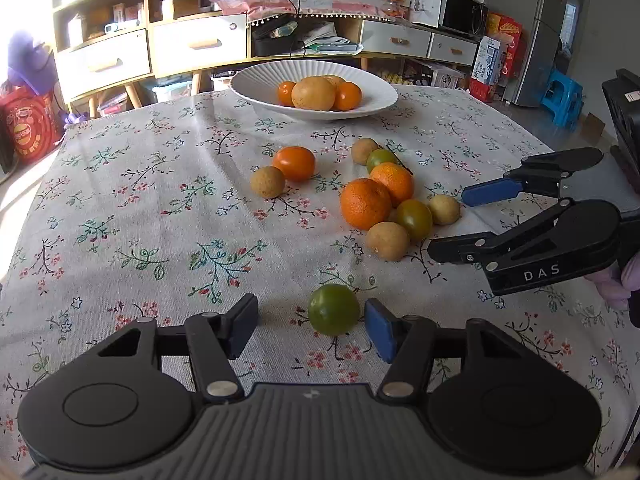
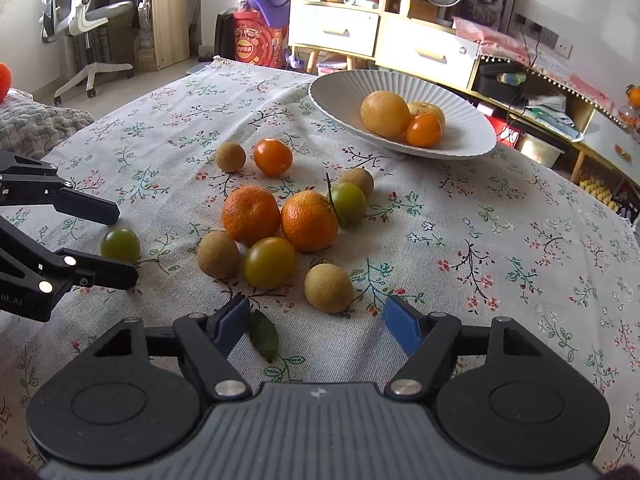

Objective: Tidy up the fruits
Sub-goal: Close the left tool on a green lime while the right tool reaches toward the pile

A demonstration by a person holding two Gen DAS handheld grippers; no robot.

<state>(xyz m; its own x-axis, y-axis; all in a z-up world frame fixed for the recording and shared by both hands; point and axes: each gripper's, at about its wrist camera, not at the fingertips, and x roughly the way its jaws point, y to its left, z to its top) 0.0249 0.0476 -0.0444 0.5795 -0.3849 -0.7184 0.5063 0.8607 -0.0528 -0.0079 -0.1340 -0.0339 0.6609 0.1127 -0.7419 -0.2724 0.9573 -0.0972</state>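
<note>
1. The left claw (image 1: 310,328), at the bottom middle of its own view, stands partly open around a green tomato (image 1: 333,314); its blue pad sits just beside the fruit on the right and there is a clear gap on the left, so nothing is gripped
2. The right claw (image 2: 316,326), at the bottom of its own view, is likewise half open over bare cloth, with a tan round fruit (image 2: 328,287) just ahead of its pads and a fallen leaf (image 2: 264,334) beside the left pad; it holds nothing
3. Past that, in the middle of the right wrist view, lies a close cluster: two mandarins (image 2: 251,214) touching side by side, a yellow-green tomato (image 2: 270,262) against them, and another tan fruit (image 2: 218,255) to its left
4. An orange tomato (image 2: 273,156) lies apart, further back
5. The white ribbed bowl (image 2: 460,136), upper right of that view, already holds several orange and yellow fruits
6. All of it rests on a floral tablecloth (image 2: 500,240) covering the tabletop
</note>
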